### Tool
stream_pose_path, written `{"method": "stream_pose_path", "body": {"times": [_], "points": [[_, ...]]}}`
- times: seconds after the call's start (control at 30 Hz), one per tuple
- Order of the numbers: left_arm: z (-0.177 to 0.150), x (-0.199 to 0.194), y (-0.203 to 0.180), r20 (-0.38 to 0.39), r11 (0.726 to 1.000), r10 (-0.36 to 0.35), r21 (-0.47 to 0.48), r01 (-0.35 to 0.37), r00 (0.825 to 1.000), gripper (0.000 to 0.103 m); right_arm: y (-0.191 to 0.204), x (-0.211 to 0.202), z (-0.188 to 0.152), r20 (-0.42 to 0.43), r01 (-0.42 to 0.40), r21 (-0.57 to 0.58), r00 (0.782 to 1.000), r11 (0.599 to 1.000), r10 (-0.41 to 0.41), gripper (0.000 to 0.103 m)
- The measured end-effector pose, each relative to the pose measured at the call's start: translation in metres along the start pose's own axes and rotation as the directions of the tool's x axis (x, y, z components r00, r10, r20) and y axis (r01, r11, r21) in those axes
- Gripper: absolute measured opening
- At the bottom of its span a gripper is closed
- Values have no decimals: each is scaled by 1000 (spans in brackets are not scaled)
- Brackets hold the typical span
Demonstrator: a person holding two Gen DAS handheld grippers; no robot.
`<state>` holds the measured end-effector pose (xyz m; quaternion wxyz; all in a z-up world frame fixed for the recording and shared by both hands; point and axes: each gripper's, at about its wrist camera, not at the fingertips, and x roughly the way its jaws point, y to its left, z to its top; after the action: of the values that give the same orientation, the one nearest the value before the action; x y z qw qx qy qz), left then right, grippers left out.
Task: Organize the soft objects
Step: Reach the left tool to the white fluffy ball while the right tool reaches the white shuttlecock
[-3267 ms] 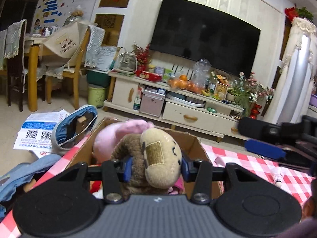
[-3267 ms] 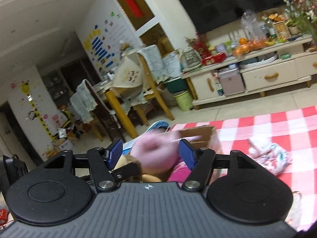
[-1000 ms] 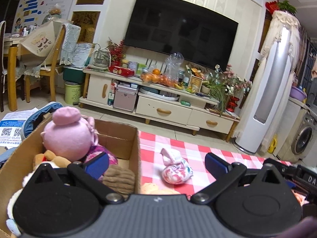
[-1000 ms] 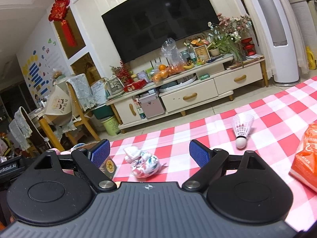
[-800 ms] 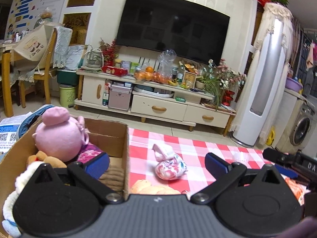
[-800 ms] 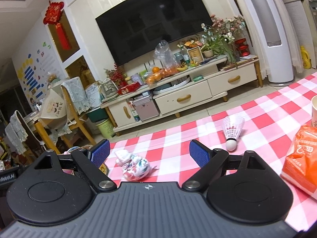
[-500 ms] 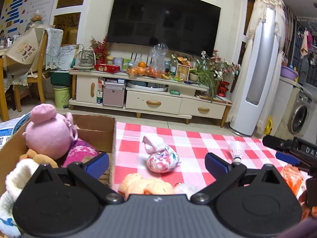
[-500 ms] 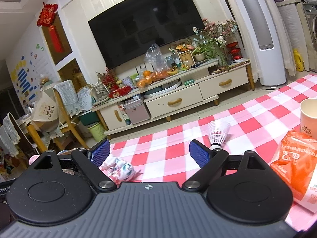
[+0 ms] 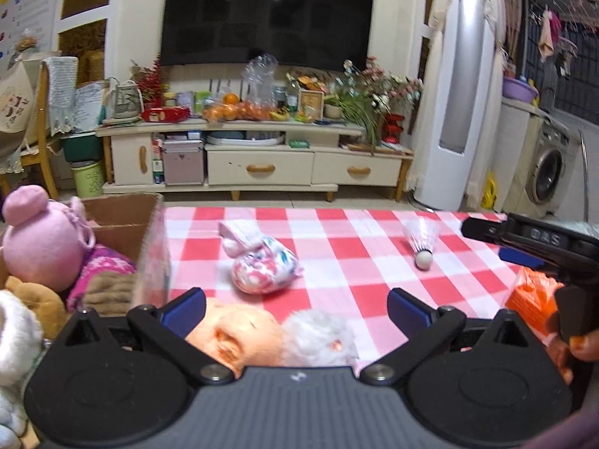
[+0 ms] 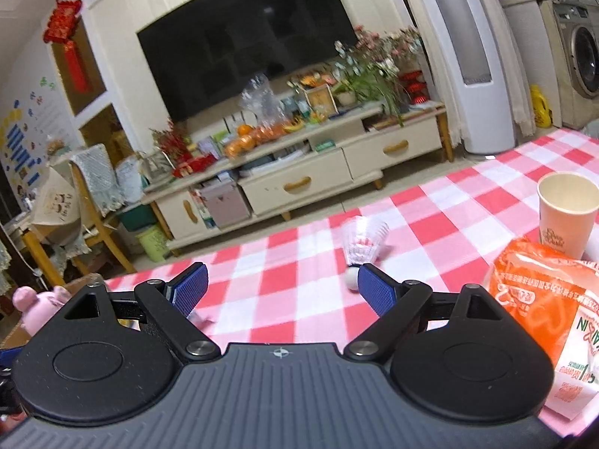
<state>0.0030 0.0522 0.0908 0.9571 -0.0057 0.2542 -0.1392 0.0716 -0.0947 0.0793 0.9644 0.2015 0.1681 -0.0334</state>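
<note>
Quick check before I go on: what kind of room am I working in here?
Most likely a home living room: a large wall television hangs over a cluttered TV cabinet, a washing machine stands to the side, and the work surface is a table with a red checked tablecloth.

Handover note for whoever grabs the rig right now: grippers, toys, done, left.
Left gripper: open, empty, over the orange-and-white plush toy.
Right gripper: open, empty, near the white shuttlecock.
Done: pink plush doll and brown plush toys sit in the cardboard box.
Left: the orange-and-white plush and the floral fabric bundle lie on the red checked tablecloth; box both.
</note>
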Motion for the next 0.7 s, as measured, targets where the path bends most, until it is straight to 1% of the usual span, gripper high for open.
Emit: {"method": "stream_pose_path", "body": {"times": [0.2, 0.33, 0.53, 0.7], "points": [[-7, 12, -17, -40, 999, -25, 42, 26, 999, 102, -9, 18, 0, -30, 37, 5, 999, 999, -37, 103], [-11, 19, -25, -63, 997, -41, 57, 44, 997, 102, -11, 24, -2, -49, 43, 6, 998, 999, -43, 103], [-19, 32, -35, -98, 995, -64, 66, 71, 993, 102, -8, 30, -5, -54, 61, -62, 996, 996, -65, 103], [-23, 39, -39, -111, 995, -56, 72, 65, 992, 102, -11, 44, -6, -78, 83, -104, 993, 991, -92, 103]]}}
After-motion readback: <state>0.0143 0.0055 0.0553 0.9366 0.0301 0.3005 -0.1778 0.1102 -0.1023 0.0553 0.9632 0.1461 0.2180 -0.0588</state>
